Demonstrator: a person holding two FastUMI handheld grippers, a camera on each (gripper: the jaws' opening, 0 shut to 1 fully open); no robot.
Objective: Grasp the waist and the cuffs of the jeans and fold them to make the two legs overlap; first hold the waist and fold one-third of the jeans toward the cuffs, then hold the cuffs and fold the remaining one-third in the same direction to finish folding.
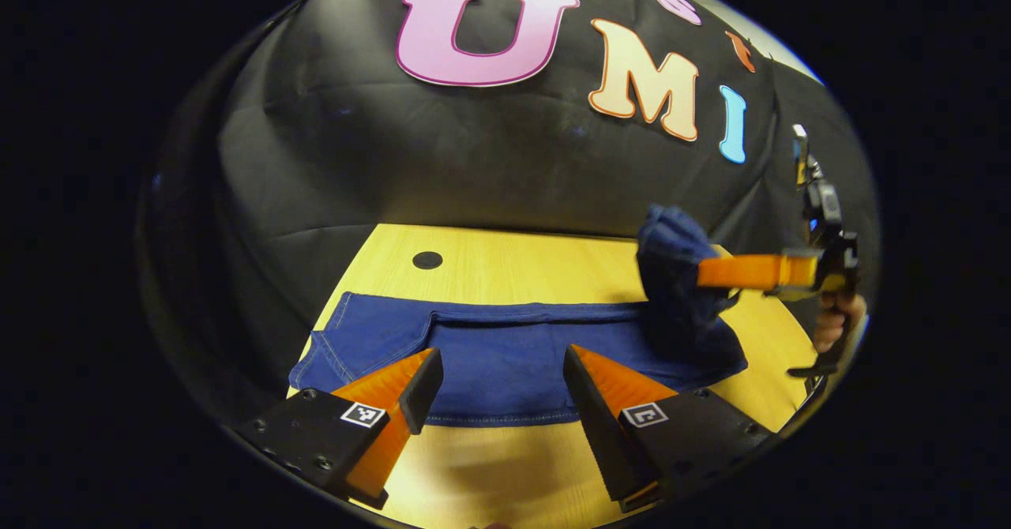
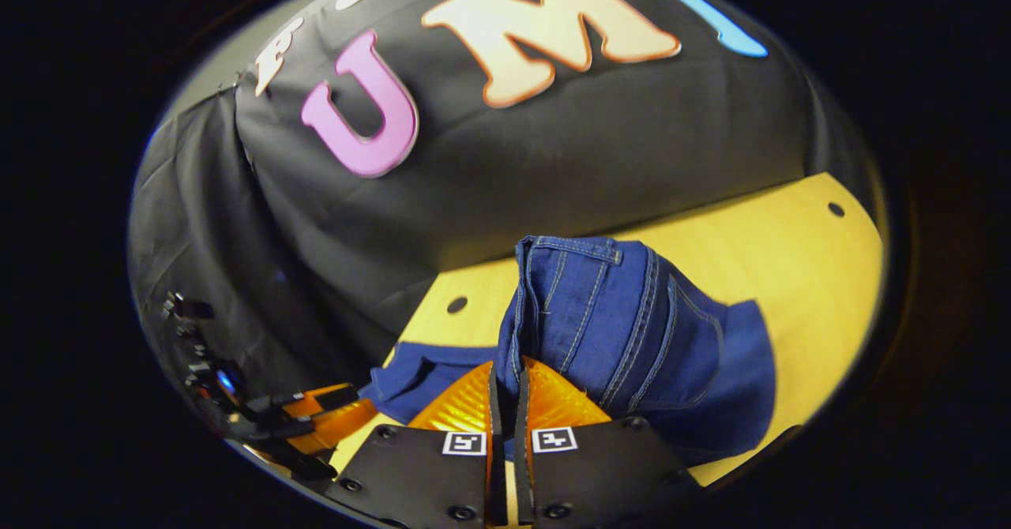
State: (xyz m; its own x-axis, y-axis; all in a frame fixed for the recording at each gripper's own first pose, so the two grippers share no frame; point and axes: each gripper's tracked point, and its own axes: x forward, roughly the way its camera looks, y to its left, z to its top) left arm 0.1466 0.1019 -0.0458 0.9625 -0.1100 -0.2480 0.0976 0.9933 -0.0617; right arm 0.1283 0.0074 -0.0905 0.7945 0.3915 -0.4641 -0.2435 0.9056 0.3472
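R tongs (image 2: 505, 395) pinching jeans (image 2: 616, 316) waist, lifted – L tongs (image 1: 501, 383) spread above table (image 1: 505, 260).

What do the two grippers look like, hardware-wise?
Left gripper: two wedge-shaped ribbed fingers on black plates with screws, each plate carrying a small square black-and-white tag. Right gripper: same build, same tags. From the left gripper view, the right gripper's black body shows with a hand on its handle; no sleeve visible.

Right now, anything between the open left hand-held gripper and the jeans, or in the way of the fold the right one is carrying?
Nothing visible. The left hand-held gripper hangs open over the flat jeans with only air between. The right hand-held gripper is shut on the lifted end, and the table ahead holds only denim.
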